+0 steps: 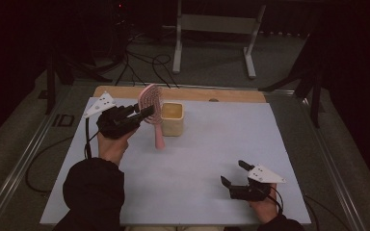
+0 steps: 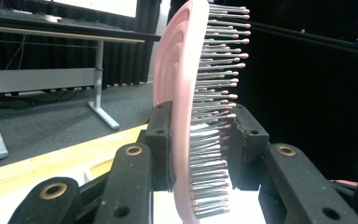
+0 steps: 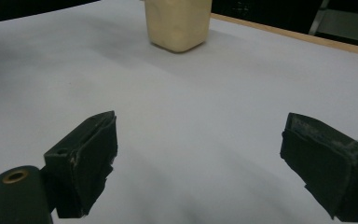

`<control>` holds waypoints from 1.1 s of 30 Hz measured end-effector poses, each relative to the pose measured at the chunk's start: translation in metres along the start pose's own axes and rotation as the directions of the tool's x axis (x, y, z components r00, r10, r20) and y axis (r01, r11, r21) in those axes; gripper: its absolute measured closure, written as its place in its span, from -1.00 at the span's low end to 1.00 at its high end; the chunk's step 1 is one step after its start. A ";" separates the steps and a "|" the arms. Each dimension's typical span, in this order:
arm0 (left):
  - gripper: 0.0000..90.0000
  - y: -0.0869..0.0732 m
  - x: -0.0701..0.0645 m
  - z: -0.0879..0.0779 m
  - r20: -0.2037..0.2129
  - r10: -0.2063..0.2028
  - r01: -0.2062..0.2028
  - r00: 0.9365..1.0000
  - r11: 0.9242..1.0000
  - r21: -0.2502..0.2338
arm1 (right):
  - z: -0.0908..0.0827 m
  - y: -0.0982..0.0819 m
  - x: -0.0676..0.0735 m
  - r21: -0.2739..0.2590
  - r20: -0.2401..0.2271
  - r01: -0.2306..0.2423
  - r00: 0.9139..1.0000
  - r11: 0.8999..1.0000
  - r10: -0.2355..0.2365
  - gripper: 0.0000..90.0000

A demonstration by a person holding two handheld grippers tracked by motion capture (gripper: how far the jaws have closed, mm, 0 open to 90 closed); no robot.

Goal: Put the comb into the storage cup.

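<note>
Here the left gripper [image 1: 143, 111] clamps its fingers [image 2: 161, 135] on the pink hairbrush [image 1: 152, 103] beside the cup [image 1: 172, 119]; the right gripper [image 1: 234, 173] gapes wide above bare counter [image 1: 212, 144].

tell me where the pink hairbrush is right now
In the high view the pink hairbrush is held upright in the left gripper, at the table's far left, just left of the cream cup.

No readable text, labels, brand names, numbers or signs appear on anything in these views.
</note>
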State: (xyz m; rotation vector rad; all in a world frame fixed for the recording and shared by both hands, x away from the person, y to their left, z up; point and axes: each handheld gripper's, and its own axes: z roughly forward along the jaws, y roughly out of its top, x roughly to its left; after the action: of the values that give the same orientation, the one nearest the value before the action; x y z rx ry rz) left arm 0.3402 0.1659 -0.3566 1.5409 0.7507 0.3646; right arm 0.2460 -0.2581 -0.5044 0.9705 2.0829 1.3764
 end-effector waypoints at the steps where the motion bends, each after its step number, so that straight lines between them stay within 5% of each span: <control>1: 0.48 0.001 0.001 0.001 -0.007 0.002 -0.002 1.000 1.000 0.005 | 0.000 0.000 0.000 0.000 0.000 0.000 1.000 1.000 0.000 -0.76; 33: 0.48 0.008 0.013 0.010 -0.077 0.012 -0.010 0.997 0.999 0.030 | 0.000 0.000 0.000 0.009 0.008 0.006 1.000 1.000 -0.006 -0.75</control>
State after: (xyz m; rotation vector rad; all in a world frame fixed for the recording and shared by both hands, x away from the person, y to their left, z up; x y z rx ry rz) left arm 0.3581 0.1666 -0.3527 1.5667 0.8114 0.4252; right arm 0.2462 -0.2580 -0.5046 0.9713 2.0864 1.3587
